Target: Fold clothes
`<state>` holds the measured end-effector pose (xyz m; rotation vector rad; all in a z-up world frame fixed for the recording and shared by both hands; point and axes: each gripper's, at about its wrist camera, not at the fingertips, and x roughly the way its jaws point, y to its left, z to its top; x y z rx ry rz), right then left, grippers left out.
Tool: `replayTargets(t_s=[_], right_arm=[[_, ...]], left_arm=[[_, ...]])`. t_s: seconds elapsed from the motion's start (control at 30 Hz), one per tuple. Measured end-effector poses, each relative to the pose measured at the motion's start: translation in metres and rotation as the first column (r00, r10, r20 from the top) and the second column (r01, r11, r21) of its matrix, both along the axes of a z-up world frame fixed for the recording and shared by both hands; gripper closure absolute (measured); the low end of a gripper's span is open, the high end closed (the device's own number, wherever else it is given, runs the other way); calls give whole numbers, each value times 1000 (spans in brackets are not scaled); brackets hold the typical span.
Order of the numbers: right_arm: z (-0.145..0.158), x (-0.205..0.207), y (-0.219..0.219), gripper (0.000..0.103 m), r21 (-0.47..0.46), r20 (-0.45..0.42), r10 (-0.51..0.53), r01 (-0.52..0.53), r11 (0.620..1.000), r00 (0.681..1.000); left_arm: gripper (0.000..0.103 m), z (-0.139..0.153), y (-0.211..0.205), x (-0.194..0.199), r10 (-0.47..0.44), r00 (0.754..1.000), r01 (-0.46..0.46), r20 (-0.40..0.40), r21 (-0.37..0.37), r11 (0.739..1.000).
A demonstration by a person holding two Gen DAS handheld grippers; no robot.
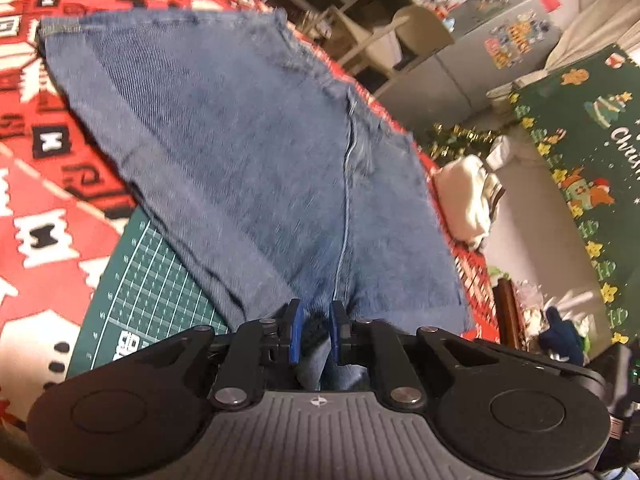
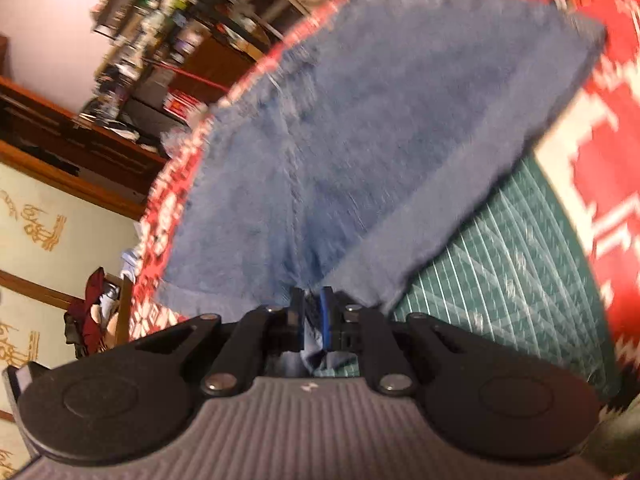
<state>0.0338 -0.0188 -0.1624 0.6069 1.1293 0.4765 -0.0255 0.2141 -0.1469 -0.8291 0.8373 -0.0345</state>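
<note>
A pair of blue denim shorts (image 1: pixel 248 152) stretches away from my left gripper (image 1: pixel 315 330), whose blue-padded fingers are shut on a bunched edge of the fabric. In the right wrist view the same denim shorts (image 2: pixel 360 128) fan out, blurred by motion, and my right gripper (image 2: pixel 311 320) is shut on another part of that near edge. The near edge is lifted off the table while the far end lies on the red cloth. A seam runs down the middle of the denim toward each gripper.
A red Christmas-patterned tablecloth (image 1: pixel 44 208) covers the table, with a green cutting mat (image 1: pixel 152 284) under the shorts' near side. Beyond the table edge stand shelves, a grey fridge (image 1: pixel 492 56), a white folded cloth (image 1: pixel 468 200) and a green Christmas banner (image 1: pixel 592 152).
</note>
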Motion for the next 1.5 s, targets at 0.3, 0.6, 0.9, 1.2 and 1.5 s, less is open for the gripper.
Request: replayTargets(t_s=[0.3, 0.6, 0.9, 1.2, 1.5], right_arm=[[-12, -4, 6, 94, -12, -30, -4, 3, 1000, 1000], [14, -18, 9, 86, -63, 113, 40, -33, 997, 993], [36, -26, 8, 71, -125, 225, 49, -21, 992, 973], [45, -29, 9, 46, -199, 280, 61, -4, 980, 958], [52, -29, 11, 20, -255, 314, 90, -7, 967, 945]], left_arm=[[91, 3, -7, -4, -38, 999, 38, 4, 41, 998], [89, 20, -25, -13, -109, 992, 94, 67, 195, 976], [86, 27, -28, -18, -112, 990, 84, 88, 268, 960], [77, 29, -32, -19, -123, 989, 94, 83, 296, 951], [67, 33, -38, -19, -145, 986, 108, 88, 333, 937]])
